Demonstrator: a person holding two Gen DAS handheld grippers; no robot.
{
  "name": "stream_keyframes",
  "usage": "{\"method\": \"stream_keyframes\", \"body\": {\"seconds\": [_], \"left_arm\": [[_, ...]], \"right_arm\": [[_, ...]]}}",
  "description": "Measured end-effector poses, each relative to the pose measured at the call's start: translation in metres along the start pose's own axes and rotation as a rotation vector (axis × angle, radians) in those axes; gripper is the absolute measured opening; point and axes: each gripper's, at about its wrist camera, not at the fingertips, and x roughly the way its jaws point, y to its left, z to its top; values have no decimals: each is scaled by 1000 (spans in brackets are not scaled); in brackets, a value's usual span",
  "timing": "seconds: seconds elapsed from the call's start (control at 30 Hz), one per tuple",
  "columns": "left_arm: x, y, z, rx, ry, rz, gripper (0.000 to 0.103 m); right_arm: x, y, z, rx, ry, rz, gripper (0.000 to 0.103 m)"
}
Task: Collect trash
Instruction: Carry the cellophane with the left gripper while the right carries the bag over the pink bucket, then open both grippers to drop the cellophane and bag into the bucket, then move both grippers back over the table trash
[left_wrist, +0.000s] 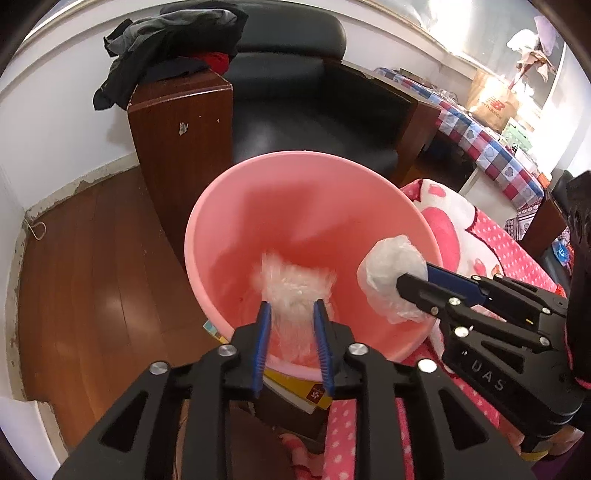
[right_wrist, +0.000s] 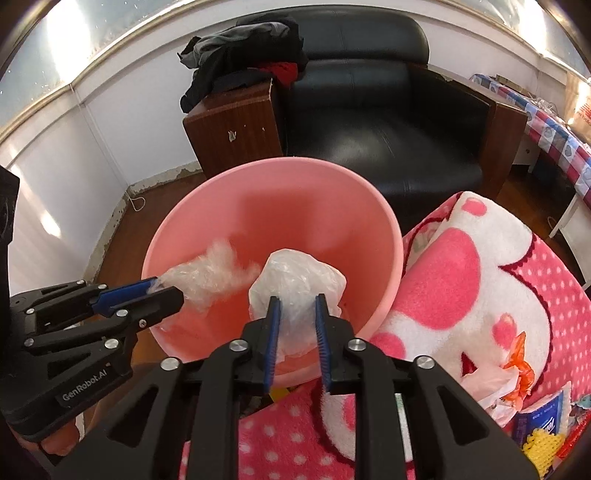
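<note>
Both grippers hang over the pink bucket (left_wrist: 255, 192). Left gripper (left_wrist: 293, 317) jaws stand parted around a clear plastic wad (left_wrist: 295, 284); right gripper (right_wrist: 297, 312) jaws likewise flank a white plastic bag (right_wrist: 295, 277). Each piece lies directly above the bucket's mouth.

A black leather armchair (right_wrist: 373, 122) with wooden arms stands on a wood floor (left_wrist: 92, 280) against white walls (left_wrist: 55, 122).
</note>
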Motion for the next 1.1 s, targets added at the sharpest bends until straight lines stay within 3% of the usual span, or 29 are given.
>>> {"method": "stream_keyframes", "body": {"seconds": [0.43,0.5,0.83,0.97,1.1], "left_arm": [[-28,4,-5,-4,-77,-30,34],[-35,0,-5,1,-97,-36,40],[-68,-27,-11,42,-196,-139,45],[-76,-40,-15,68,-218,-179,46],[-78,-57,-20,108,-213,-211,47]], "right_arm": [[-22,1,-1,28,-47,-1,33],[-30,1,-4,29,-66,-9,33],[-86,-7,-28,63,-156,-60,35],[-109,-15,-41,94,-196,-95,46],[-133,-26,-57,121,-232,-140,46]]}}
